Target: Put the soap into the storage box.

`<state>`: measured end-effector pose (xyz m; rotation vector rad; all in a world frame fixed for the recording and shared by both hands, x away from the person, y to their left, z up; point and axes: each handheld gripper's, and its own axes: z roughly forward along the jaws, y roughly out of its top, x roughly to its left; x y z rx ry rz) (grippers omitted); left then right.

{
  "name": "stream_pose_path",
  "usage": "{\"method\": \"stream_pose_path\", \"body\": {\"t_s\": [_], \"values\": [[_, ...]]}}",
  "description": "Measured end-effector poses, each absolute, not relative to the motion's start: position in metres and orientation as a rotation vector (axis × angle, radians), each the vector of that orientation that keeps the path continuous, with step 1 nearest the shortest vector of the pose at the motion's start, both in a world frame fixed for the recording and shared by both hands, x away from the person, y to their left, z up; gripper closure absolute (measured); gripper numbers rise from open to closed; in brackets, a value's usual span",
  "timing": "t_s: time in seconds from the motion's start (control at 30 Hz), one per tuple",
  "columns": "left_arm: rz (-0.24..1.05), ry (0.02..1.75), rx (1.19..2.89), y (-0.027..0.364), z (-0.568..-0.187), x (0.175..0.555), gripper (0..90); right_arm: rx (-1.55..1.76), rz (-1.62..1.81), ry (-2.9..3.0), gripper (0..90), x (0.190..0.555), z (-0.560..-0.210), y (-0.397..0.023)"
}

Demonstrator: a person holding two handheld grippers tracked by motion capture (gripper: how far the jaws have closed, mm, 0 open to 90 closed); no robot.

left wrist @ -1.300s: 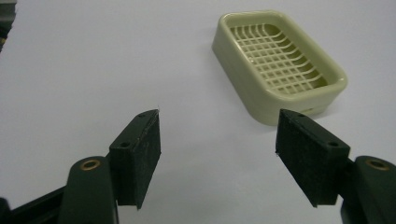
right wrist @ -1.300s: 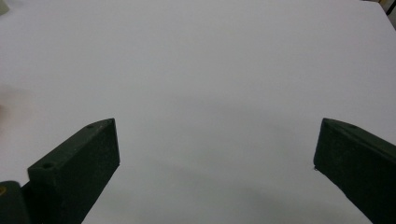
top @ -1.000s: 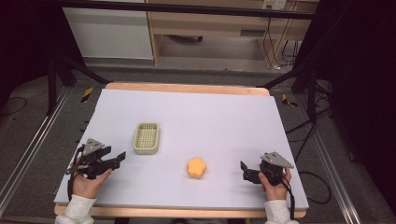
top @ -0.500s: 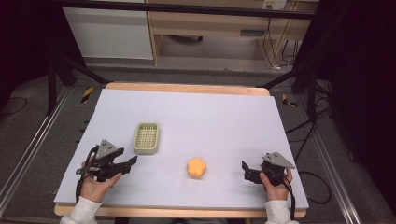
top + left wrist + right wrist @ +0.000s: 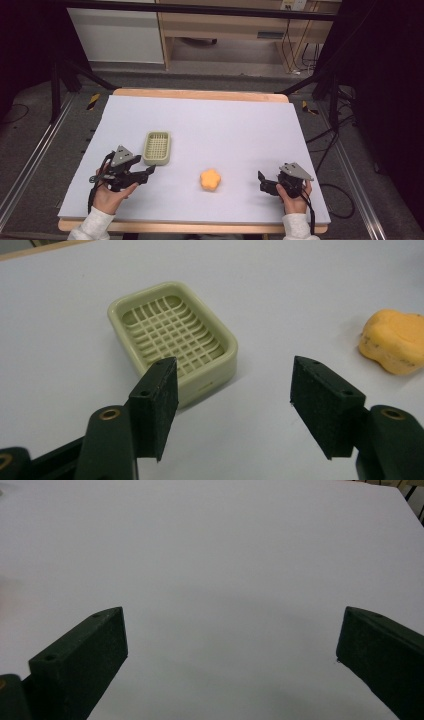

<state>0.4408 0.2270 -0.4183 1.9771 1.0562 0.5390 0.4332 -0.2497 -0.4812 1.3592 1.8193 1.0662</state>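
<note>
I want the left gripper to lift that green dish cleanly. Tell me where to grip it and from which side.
Best bet: pinch one long wall of the soap dish from above, one pad inside on the slatted grid, one outside. The dish lies flat and upright, its rim raised and its rounded walls low, so a level approach would likely slip. The left gripper stands open just short of its near corner, nothing between the pads.

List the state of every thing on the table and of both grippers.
Soap dish: upright on the table, empty, untouched.
Orange sponge: lying loose on the table, apart from the dish.
Left gripper: jaws apart, nothing between them, near the dish's corner.
Right gripper: jaws wide apart, empty, over bare table.
</note>
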Motion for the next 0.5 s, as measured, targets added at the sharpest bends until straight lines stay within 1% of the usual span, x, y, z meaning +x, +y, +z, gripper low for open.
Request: {"method": "stream_pose_path", "body": {"t_s": [0.2,0.5], "values": [[0.538,1.006,2.016,0.215,-0.413,0.445,34.3,1.357,1.075,1.791,0.5,0.434,-0.484,-0.249],[0.514,0.947,2.051,0.183,-0.406,0.449,33.4,1.364,1.074,1.784,0.6,0.434,-0.485,-0.249]]}}
